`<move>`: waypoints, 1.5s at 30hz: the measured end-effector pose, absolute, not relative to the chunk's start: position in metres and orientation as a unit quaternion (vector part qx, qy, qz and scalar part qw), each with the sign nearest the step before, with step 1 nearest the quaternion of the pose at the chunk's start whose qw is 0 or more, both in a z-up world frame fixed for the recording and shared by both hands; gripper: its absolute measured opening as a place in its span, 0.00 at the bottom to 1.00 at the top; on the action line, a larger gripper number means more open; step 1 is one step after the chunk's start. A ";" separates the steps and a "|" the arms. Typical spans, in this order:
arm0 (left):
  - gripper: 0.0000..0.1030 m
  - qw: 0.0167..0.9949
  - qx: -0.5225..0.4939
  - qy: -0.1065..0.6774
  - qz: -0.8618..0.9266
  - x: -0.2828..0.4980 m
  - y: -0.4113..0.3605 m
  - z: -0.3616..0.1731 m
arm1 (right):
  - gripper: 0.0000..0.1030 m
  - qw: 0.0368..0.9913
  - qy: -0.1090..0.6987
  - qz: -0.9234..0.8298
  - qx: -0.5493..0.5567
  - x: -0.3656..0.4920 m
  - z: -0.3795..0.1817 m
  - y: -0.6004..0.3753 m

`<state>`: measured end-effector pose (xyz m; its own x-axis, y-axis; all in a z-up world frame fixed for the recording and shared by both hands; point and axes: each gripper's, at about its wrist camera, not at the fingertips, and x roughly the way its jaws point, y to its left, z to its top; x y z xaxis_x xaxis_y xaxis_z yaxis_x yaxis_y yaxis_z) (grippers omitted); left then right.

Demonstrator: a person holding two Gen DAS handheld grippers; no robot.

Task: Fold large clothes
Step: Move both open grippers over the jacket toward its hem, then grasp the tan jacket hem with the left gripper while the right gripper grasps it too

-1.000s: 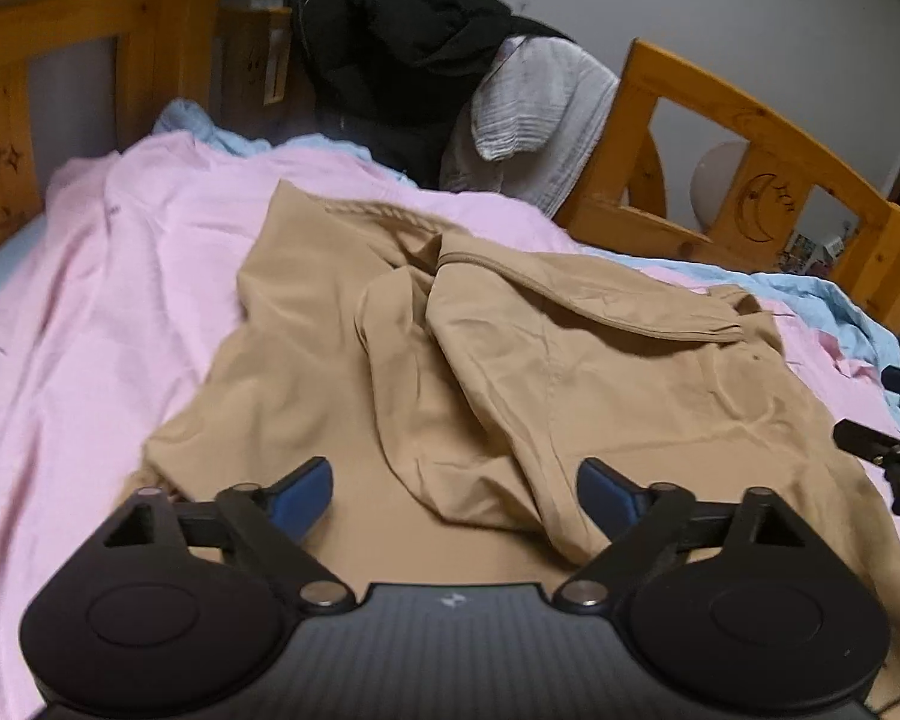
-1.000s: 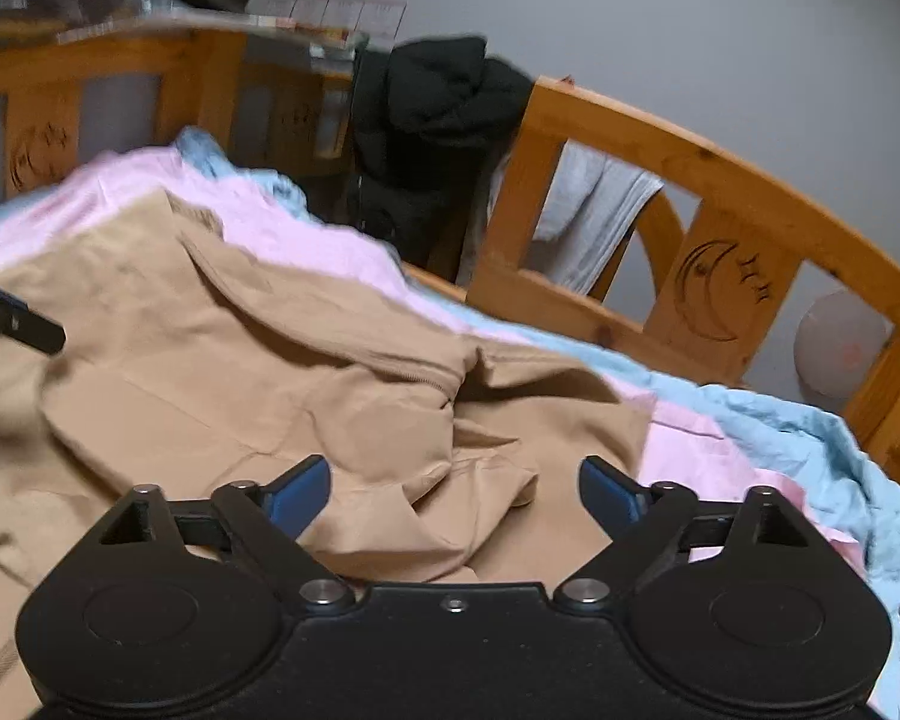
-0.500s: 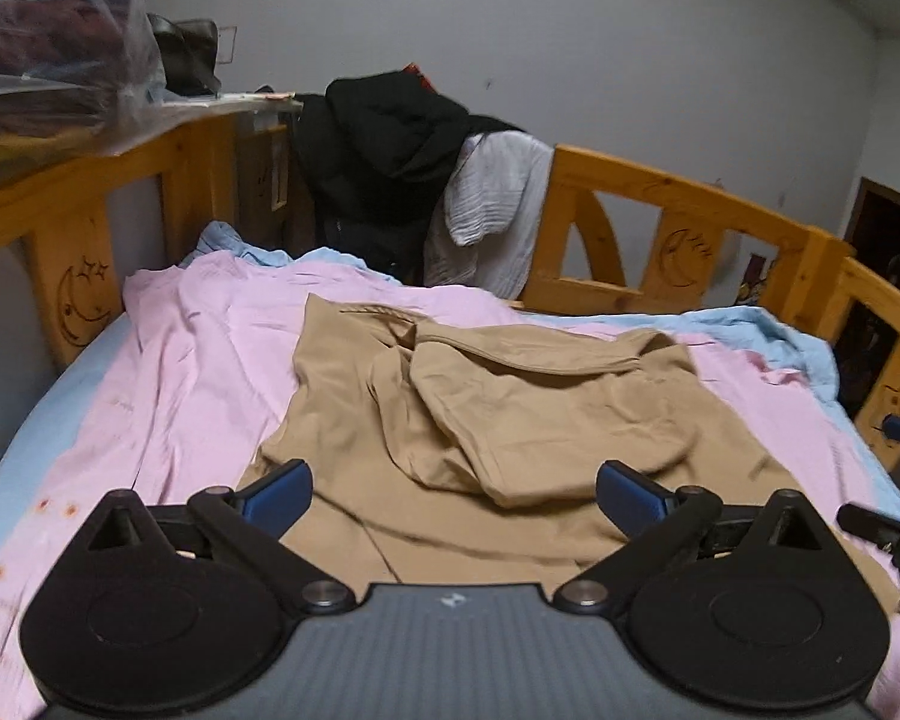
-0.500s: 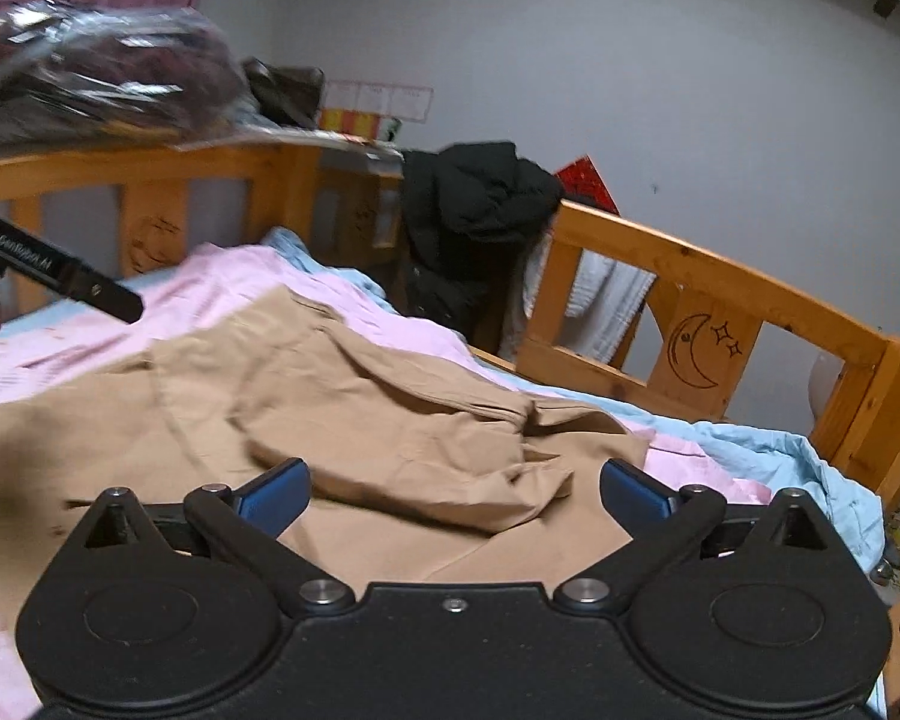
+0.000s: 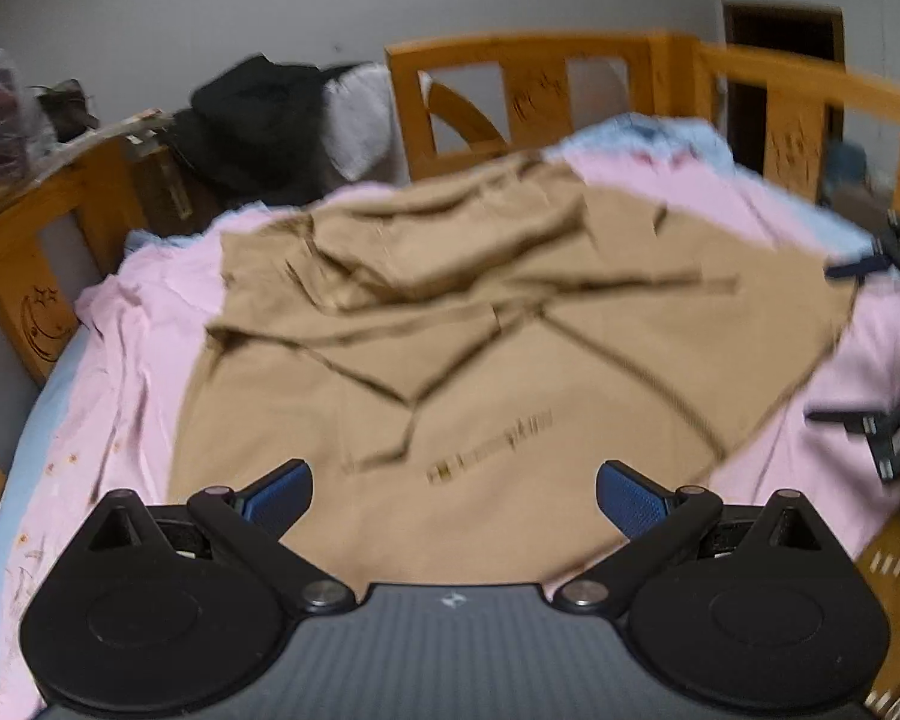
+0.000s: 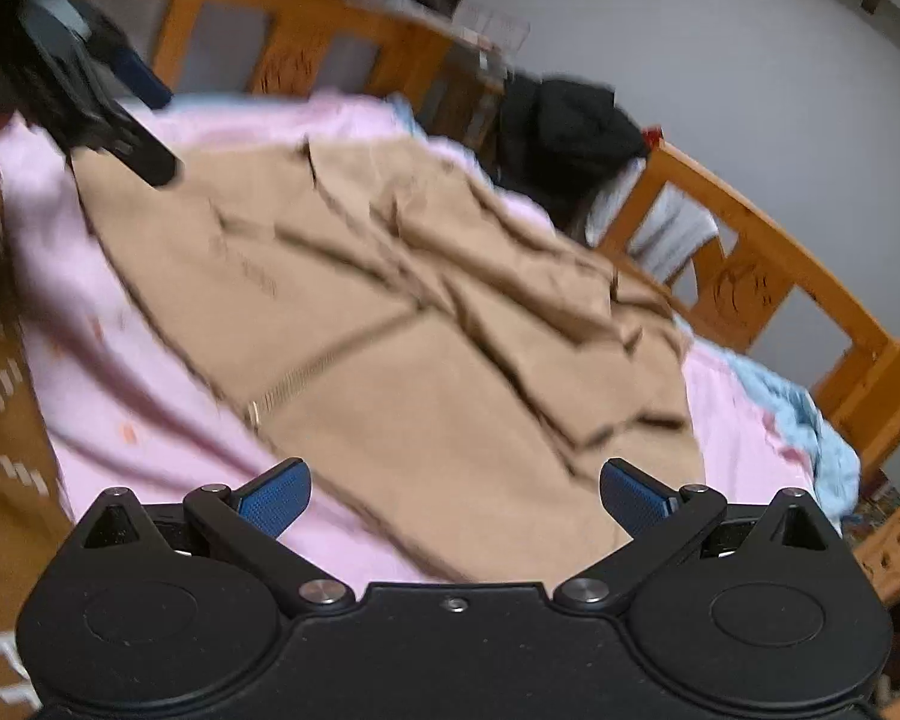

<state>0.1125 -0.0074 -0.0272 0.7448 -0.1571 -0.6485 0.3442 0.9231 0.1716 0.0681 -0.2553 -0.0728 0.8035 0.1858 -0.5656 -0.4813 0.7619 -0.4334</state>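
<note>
Left wrist view: left gripper (image 5: 453,498) spread fully wide, holding nothing, above the near hem of the tan jacket (image 5: 510,348), which lies rumpled on the pink sheet (image 5: 132,348). Likely between folds; next move needs a grip on an edge.

Right wrist view: right gripper (image 6: 455,498) equally wide and empty over the jacket's zipper (image 6: 294,387). Motion blur hides the far sleeves and the printed lettering.

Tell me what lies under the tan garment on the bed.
The tan garment lies on a pink sheet; light blue bedding shows at its edges. What lies directly beneath the garment is covered.
</note>
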 end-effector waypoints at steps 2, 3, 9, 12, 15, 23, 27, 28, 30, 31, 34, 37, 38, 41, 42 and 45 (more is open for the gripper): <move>1.00 0.917 0.156 0.341 -0.133 0.114 -0.013 -0.039 | 0.99 0.903 0.262 0.171 -0.293 0.077 -0.082 -0.255; 1.00 0.916 0.161 0.344 -0.131 0.114 -0.013 -0.044 | 0.99 0.906 0.264 0.166 -0.285 0.081 -0.085 -0.255; 1.00 0.896 0.174 0.386 -0.134 0.121 -0.014 -0.064 | 0.99 0.911 0.295 0.166 -0.236 0.097 -0.095 -0.264; 1.00 0.893 0.185 0.386 -0.137 0.117 -0.015 -0.068 | 0.99 0.904 0.296 0.169 -0.258 0.094 -0.094 -0.266; 0.99 0.892 0.196 0.382 -0.139 0.113 -0.015 -0.069 | 0.99 0.898 0.282 0.161 -0.297 0.085 -0.094 -0.266; 1.00 0.893 0.209 0.374 -0.140 0.112 -0.020 -0.067 | 0.95 0.909 0.208 0.101 -0.346 0.087 -0.097 -0.266; 1.00 0.892 0.214 0.370 -0.149 0.112 -0.024 -0.065 | 0.90 0.918 0.186 0.096 -0.338 0.085 -0.090 -0.268; 1.00 0.892 0.213 0.370 -0.151 0.112 -0.025 -0.065 | 0.89 0.916 0.188 0.098 -0.339 0.086 -0.091 -0.267; 1.00 0.892 0.208 0.369 -0.158 0.113 -0.027 -0.064 | 0.82 0.912 0.199 0.104 -0.344 0.089 -0.095 -0.265; 1.00 0.892 0.206 0.369 -0.162 0.114 -0.028 -0.063 | 0.80 0.911 0.202 0.105 -0.344 0.090 -0.097 -0.265; 0.99 0.888 0.202 0.366 -0.190 0.115 -0.035 -0.058 | 0.74 0.915 0.194 0.098 -0.341 0.092 -0.097 -0.265; 1.00 0.889 0.212 0.344 -0.215 0.114 -0.047 -0.051 | 0.69 0.934 0.162 0.084 -0.308 0.090 -0.084 -0.270; 1.00 0.890 0.216 0.336 -0.220 0.114 -0.052 -0.049 | 0.58 0.940 0.154 0.080 -0.295 0.090 -0.079 -0.272; 1.00 0.892 0.226 0.317 -0.228 0.116 -0.070 -0.046 | 0.28 0.951 0.148 0.081 -0.258 0.096 -0.070 -0.276; 1.00 0.893 0.232 0.315 -0.224 0.118 -0.077 -0.048 | 0.22 0.954 0.148 0.084 -0.247 0.098 -0.068 -0.278; 0.93 0.893 0.254 0.314 -0.198 0.125 -0.094 -0.054 | 0.18 0.960 0.150 0.091 -0.219 0.101 -0.063 -0.286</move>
<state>0.1248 -0.0939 -0.0536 0.7242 -0.1945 -0.6616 0.5135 0.7924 0.3292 0.1011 -0.2856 -0.0626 0.9387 0.1092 -0.3269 -0.2402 0.8875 -0.3932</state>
